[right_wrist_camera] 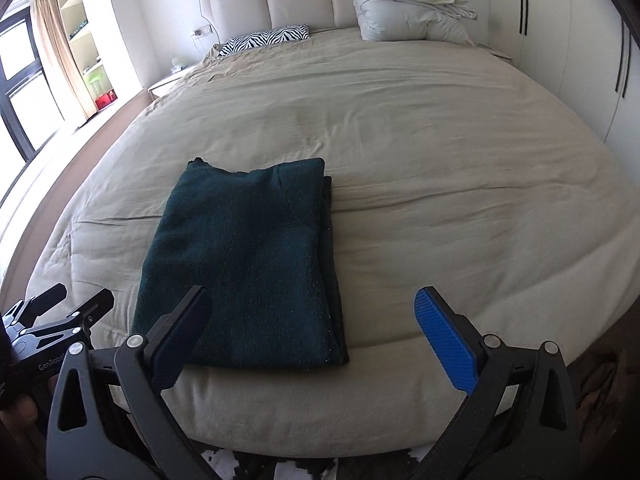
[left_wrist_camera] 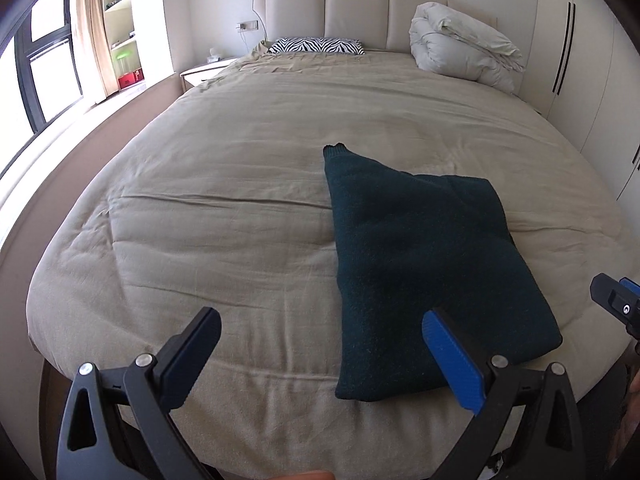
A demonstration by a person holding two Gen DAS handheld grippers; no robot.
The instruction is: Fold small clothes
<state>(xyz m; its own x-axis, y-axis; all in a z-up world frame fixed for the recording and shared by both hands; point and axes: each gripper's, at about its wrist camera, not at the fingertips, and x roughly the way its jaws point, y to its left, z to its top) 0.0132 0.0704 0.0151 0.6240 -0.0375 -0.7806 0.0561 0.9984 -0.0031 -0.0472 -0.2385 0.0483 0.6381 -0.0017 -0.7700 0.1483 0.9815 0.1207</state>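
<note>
Both grippers, left [left_wrist_camera: 320,354] and right [right_wrist_camera: 310,330], hovered wide open and empty at the near edge of the beige bed [right_wrist_camera: 440,160], flanking the folded dark-green knitted garment [right_wrist_camera: 248,260], seemingly released.

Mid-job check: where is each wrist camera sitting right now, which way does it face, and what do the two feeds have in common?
Left wrist: at the bed's foot, facing the headboard; open left gripper in front, dark green folded garment ahead-right, right gripper's tip at the right edge.
Right wrist: also at the foot, further right; open right gripper, garment ahead-left, left gripper at the lower left.
Shared: garment, beige bedcover, zebra pillow, rolled white duvet.
</note>
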